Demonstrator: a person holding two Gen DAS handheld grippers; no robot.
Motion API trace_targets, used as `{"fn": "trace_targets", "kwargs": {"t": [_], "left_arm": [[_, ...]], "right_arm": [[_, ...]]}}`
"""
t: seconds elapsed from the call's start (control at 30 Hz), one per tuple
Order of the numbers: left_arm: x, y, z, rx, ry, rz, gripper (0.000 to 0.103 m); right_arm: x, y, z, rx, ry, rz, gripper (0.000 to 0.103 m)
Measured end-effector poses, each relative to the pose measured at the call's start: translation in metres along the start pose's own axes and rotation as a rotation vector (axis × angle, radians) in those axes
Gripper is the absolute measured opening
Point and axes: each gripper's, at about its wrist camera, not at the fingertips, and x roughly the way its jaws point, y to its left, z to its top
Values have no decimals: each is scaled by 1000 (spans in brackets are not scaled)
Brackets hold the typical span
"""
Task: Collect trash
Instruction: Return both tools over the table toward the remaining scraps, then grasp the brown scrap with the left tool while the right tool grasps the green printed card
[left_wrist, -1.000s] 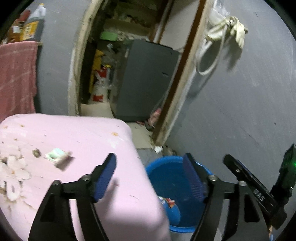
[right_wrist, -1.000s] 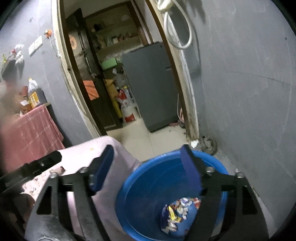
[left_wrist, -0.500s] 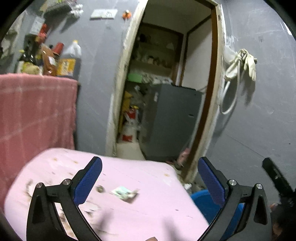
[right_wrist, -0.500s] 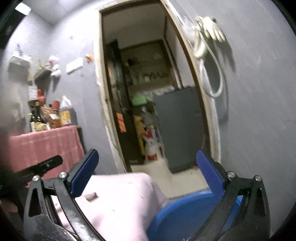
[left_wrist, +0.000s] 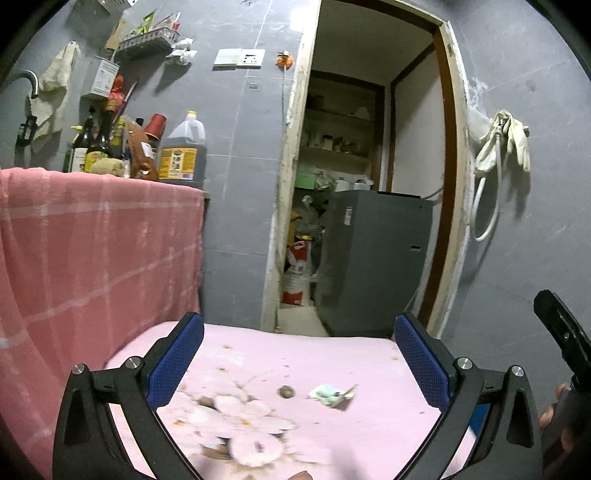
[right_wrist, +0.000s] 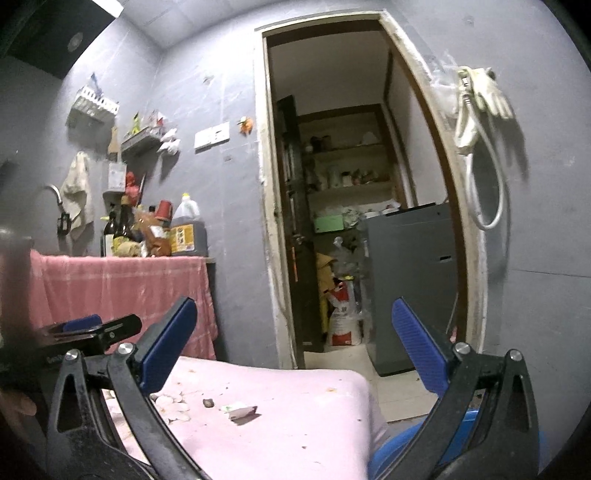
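Left to right: your left gripper (left_wrist: 299, 362), which hung over the blue basin (right_wrist: 461, 439) a second ago, has swung up with jaws released and empty. It now frames the pink floral tabletop (left_wrist: 369, 435). The crumpled green-white wrapper (left_wrist: 330, 394) lies at its 5 o'clock, with a small brown scrap (left_wrist: 285, 391) just beside at 9 o'clock. Your right gripper (right_wrist: 295, 347), likewise released and empty, has risen too. One drop looks finished; the wrapper comes next. The basin sits at 5 o'clock, only its rim visible and its contents hidden.
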Motion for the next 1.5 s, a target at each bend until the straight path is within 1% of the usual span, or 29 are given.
{"fn": "trace_targets", "kwargs": {"t": [0.1,0.13,0.23,0.3,0.4,0.6,0.7,0.9,0.93,0.97,1.0,1.1,1.17,1.3,1.33,1.37,1.4,1.47,1.5], "left_arm": [[1,13,-2,12,7,25,101],[3,18,-3,13,16,28,101],[13,32,-8,-16,62,16,101],[19,39,-13,-31,93,22,101],[30,47,-20,-31,136,41,101],[47,55,-30,-1,192,87,101],[58,59,-33,2,231,105,101],[83,72,-41,-34,345,108,101],[86,73,-42,-37,361,107,101],[90,75,-43,-39,379,106,101],[93,75,-45,-39,394,106,101],[106,76,-51,-37,471,103,100],[112,76,-56,-41,512,93,100],[119,73,-63,-29,557,70,98],[120,72,-63,-25,562,64,96],[120,70,-64,-19,565,59,96],[121,69,-64,-14,570,51,96],[124,65,-66,0,584,36,93],[125,63,-67,5,593,27,89]], "right_arm": [[13,3,-5,-12,37,7,103],[21,5,-8,-11,65,19,103],[40,5,-15,9,142,58,103],[57,6,-21,23,203,73,103],[74,6,-31,29,270,85,103],[94,6,-45,18,349,102,103],[109,9,-55,11,424,112,103],[138,14,-78,-17,598,136,102],[143,16,-82,-19,627,146,98],[147,17,-86,-24,652,155,91],[152,19,-90,-31,682,165,87],[164,23,-103,-42,771,188,82],[169,24,-110,-41,812,203,74],[179,23,-117,-16,866,226,69],[183,23,-120,-6,897,231,67],[185,22,-123,1,916,234,63],[187,22,-124,9,925,238,62],[190,22,-124,26,933,250,60],[191,22,-125,26,940,249,59]]}}
